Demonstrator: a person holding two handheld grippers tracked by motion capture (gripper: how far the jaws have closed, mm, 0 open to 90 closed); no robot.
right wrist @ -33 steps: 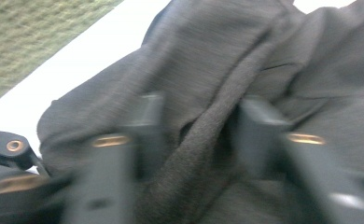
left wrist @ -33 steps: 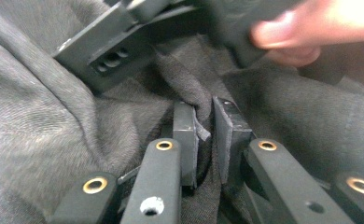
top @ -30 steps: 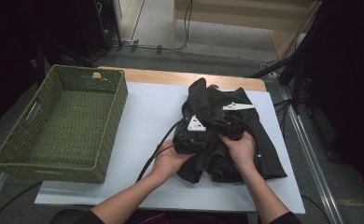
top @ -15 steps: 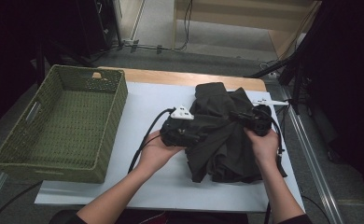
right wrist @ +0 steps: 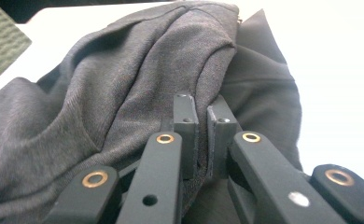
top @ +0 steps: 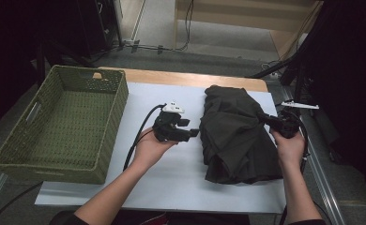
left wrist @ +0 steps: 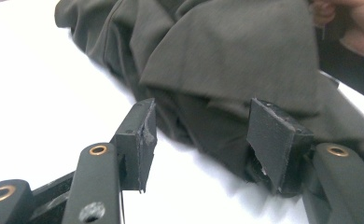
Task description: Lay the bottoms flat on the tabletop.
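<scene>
garment: dark grey-green crumpled cloth garment point(top: 235, 136) lies on the white table sheet point(top: 171, 187), right of centre, well apart from the green woven rectangular basket point(top: 64, 126) at the far left.
long axis: runs from the table's far edge toward the person – narrow at the far end, wider at the near hem.
right gripper point(top: 268, 120): jaws pinched nearly together on a fold at the garment's right edge; right gripper view has cloth caught between the pads point(right wrist: 185, 122).
left gripper point(top: 190, 133): jaws have just been opening – now about half apart, nothing gripped; the garment's left edge sits just ahead of the tips, w/ cloth point(left wrist: 227, 65) seen through the gap, pads not pressing on it.
nearer hand: both are at the cloth, one per side; right has hold, left is free.
key relation: garment lies btwn the two grippers, so the left one likely needs a short reach toward the right to take the left edge.
</scene>
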